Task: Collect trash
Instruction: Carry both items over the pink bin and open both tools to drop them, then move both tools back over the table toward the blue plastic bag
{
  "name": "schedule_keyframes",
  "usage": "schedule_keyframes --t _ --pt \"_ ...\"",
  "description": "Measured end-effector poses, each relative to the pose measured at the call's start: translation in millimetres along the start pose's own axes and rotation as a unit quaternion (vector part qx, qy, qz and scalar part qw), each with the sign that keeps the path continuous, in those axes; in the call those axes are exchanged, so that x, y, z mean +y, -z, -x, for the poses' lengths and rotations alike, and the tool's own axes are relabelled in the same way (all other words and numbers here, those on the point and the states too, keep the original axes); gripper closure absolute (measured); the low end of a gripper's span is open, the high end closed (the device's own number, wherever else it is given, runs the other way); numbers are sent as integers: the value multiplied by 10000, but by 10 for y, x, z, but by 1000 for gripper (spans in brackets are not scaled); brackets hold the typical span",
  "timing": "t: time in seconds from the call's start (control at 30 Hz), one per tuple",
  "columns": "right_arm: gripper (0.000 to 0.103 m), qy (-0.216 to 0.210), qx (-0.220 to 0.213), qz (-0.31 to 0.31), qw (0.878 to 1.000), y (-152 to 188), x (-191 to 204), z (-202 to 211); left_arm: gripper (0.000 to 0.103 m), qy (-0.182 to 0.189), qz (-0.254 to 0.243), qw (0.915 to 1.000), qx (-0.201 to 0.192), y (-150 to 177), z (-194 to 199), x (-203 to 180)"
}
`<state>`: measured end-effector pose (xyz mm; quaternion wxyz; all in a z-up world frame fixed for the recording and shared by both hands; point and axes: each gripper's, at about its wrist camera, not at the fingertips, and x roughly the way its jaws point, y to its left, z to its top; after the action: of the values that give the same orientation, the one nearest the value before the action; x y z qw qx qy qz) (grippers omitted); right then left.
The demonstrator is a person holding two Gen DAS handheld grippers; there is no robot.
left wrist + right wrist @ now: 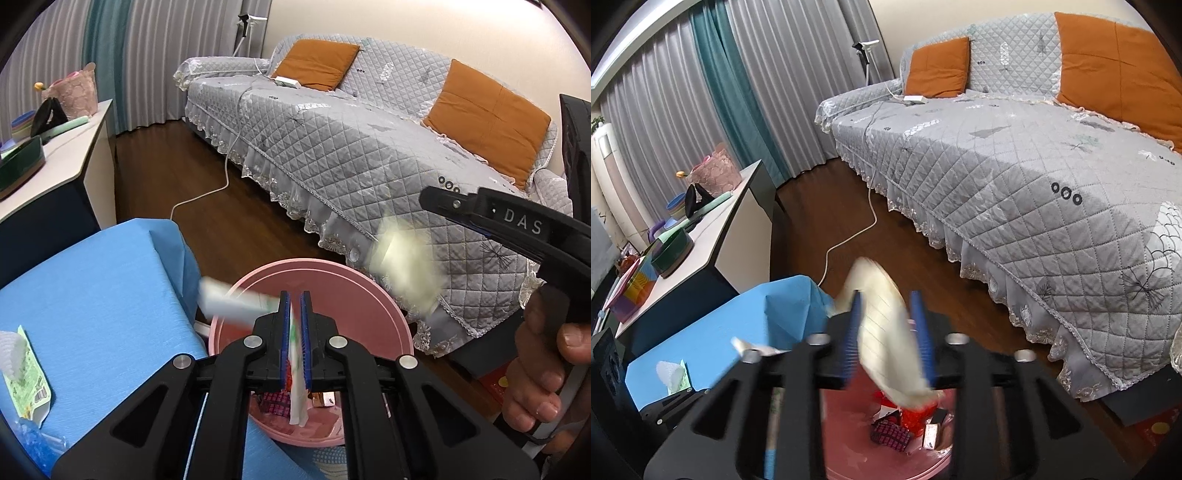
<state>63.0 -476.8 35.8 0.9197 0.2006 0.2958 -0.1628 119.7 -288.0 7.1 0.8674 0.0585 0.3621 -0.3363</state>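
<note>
A pink bin (332, 267) (849, 446) stands on the floor below both grippers, with red and checked wrappers lying in its bottom. My left gripper (295, 295) is shut on a white wrapper (297, 402) with green and red print, which hangs over the bin. Over the same bin, my right gripper (886, 299) (430, 199) has its jaws apart. A cream piece of paper (886, 343) (404, 266) sits loose and blurred between its blue pads (854, 332), which do not press on it.
A blue-covered table (92, 295) borders the bin on the left, with a green tissue pack (27, 373) on it. A grey quilted sofa (351, 147) runs along the right. A white cable (207, 192) crosses the wooden floor. A hand (546, 369) holds the right gripper.
</note>
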Motion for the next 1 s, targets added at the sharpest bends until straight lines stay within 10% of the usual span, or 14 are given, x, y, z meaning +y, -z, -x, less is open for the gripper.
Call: schedule_keyframes --t 1.0 --pt "53 -616 -326 773 9946 190 899 351 96 -994 652 9897 -799 336 1607 1059"
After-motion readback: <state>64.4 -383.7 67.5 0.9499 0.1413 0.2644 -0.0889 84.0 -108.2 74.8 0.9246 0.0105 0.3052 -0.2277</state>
